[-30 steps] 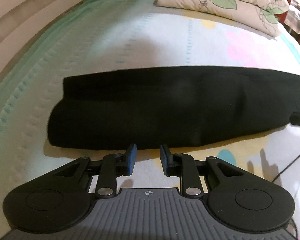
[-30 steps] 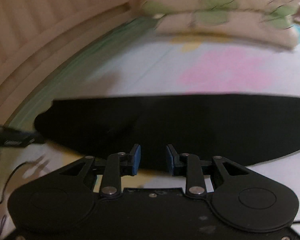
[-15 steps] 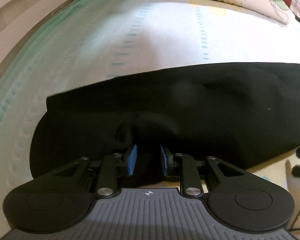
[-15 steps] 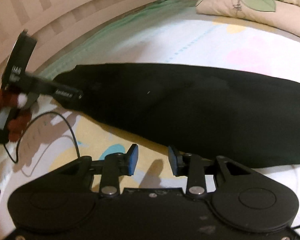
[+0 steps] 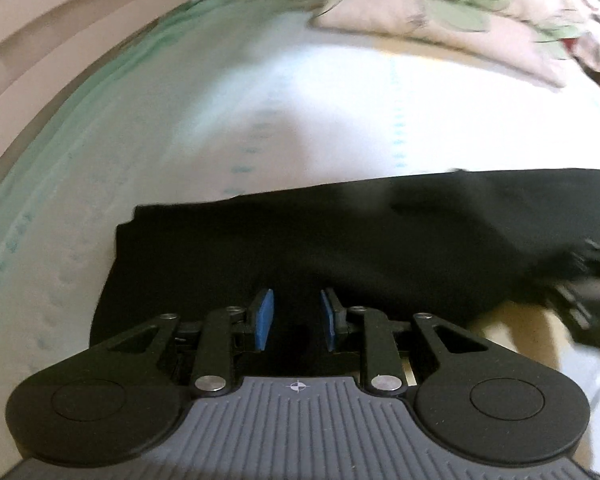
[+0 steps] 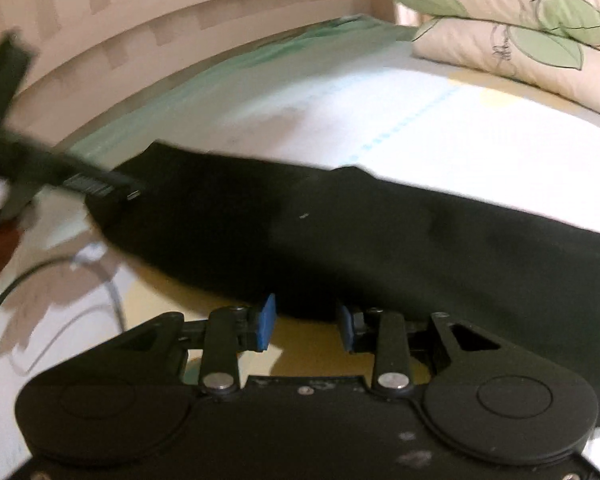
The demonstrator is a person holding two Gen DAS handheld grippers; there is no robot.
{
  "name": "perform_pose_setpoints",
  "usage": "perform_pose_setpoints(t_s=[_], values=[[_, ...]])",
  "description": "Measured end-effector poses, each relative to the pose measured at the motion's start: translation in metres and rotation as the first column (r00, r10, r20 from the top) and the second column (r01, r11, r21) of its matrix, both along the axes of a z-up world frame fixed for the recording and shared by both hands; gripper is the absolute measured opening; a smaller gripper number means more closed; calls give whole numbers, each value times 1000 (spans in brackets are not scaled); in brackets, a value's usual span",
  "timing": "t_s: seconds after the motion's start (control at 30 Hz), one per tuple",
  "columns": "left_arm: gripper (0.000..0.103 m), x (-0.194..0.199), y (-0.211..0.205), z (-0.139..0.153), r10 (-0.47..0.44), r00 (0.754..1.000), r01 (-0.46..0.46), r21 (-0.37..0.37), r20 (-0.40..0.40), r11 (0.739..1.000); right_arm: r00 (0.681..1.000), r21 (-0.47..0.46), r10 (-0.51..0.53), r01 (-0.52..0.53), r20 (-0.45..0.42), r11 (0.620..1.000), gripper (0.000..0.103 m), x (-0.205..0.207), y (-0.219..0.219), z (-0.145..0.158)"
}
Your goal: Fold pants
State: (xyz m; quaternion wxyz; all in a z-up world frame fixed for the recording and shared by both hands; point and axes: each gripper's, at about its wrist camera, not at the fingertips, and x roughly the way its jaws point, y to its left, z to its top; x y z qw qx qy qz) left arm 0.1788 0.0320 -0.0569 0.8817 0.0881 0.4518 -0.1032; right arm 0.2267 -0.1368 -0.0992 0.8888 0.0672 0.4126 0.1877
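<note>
**Black pants laid lengthwise on bed; both grippers at near edge**

The pants [image 5: 340,240] are plain black, folded into one long narrow band lying flat across the pale patterned bedsheet [image 5: 300,120]. The surface is mostly smooth, with a low ridge along the far edge in the right wrist view [image 6: 352,172].

Left gripper [image 5: 296,316]: blue pads stand a little apart over the near hem at the band's left end. Black cloth fills the gap between them, but the frame does not settle whether the pads press on it.

Right gripper [image 6: 306,322]: fingers spread and closing, tips at the near edge of the cloth; sheet shows in the gap, with nothing pinched.

Only the left wrist view shows the squared left end of the band [image 5: 140,220]. Only the right wrist view shows the left gripper from outside, blurred, at that end [image 6: 100,186], plus a cable [image 6: 112,292] on the sheet. Leaf-print pillows [image 6: 520,40] and a slatted bed rail [image 6: 180,20] lie beyond.
</note>
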Motion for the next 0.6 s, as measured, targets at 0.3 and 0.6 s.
perform_pose_setpoints(t_s=[0.3,0.6], values=[[27,-56,-69,-13,-400,913,380,189,78,906,988,142,-104,119,-110,983,31,10,-24,9],[26,-24,-79,-36,-380,925,375,170,-6,911,987,154,-107,125,-120,980,32,12,-32,10]])
